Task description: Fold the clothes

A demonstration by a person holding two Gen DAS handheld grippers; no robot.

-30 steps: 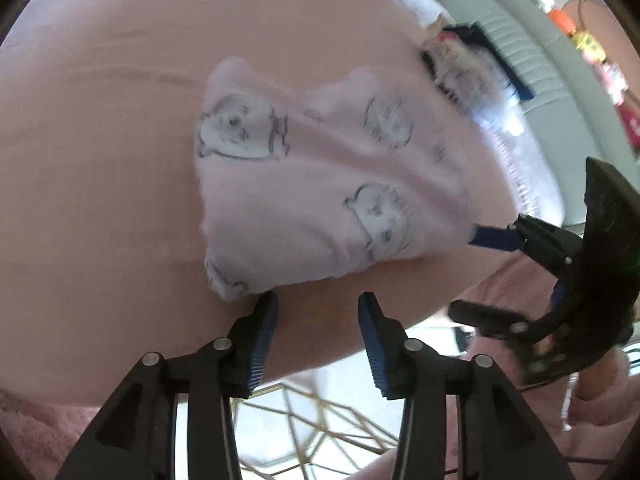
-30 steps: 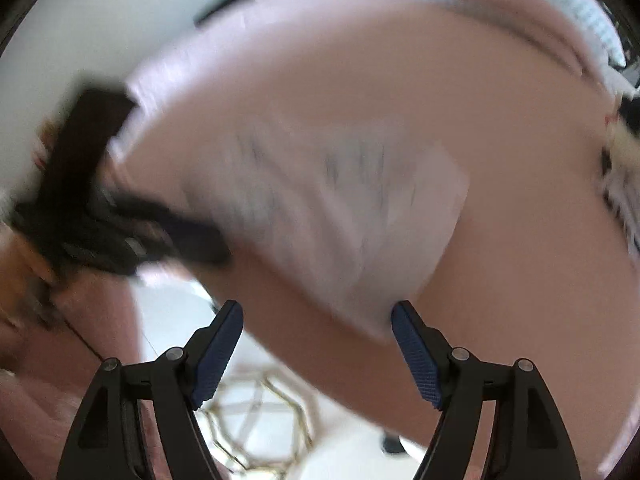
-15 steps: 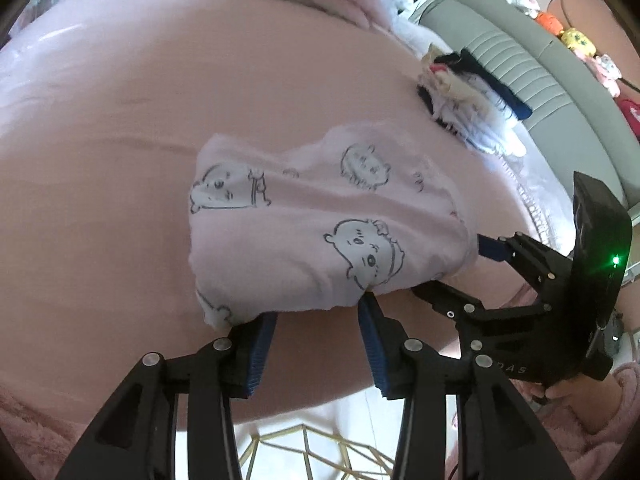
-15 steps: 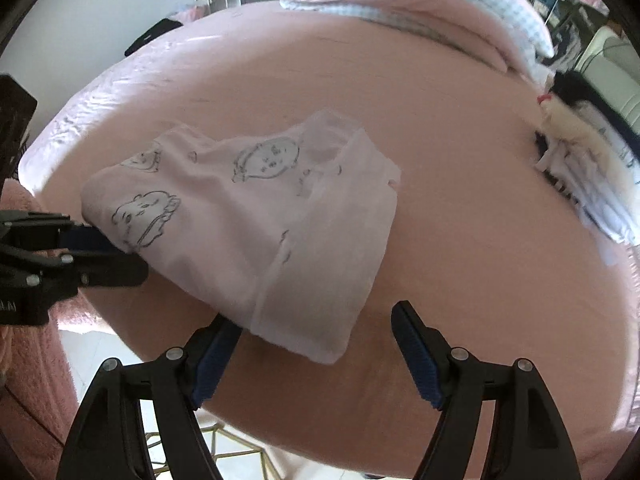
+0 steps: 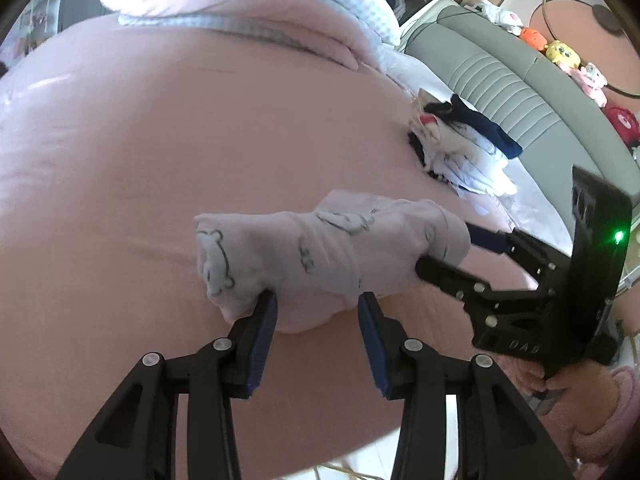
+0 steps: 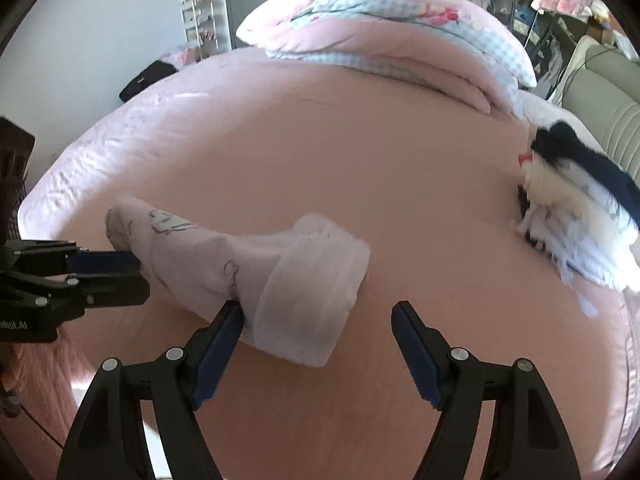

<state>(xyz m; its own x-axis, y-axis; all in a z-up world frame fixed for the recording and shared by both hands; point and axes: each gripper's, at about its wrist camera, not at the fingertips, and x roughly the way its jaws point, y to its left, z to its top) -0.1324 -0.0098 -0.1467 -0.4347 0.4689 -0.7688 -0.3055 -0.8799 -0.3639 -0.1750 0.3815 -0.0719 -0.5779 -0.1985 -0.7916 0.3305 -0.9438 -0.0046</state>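
Note:
A pale pink garment with bear drawings (image 5: 320, 256) lies bunched in a long roll on the pink bed (image 5: 200, 140); it also shows in the right wrist view (image 6: 248, 264). My left gripper (image 5: 316, 320) is open, its fingers at the roll's near edge. My right gripper (image 6: 316, 328) is open, with the garment's end lying between and over its left finger. The right gripper also shows in the left wrist view (image 5: 452, 248), its fingers around the roll's right end. The left gripper shows in the right wrist view (image 6: 120, 272) at the roll's left end.
A pile of white and navy clothes (image 5: 460, 148) lies at the bed's right side, also in the right wrist view (image 6: 580, 216). A folded pink and blue-checked duvet (image 6: 392, 32) lies at the back. A grey headboard (image 5: 520, 80) runs along the right.
The garment has gone from a flat spread to a bunched roll and sits farther onto the bed. Both grippers have moved forward over the bed with it.

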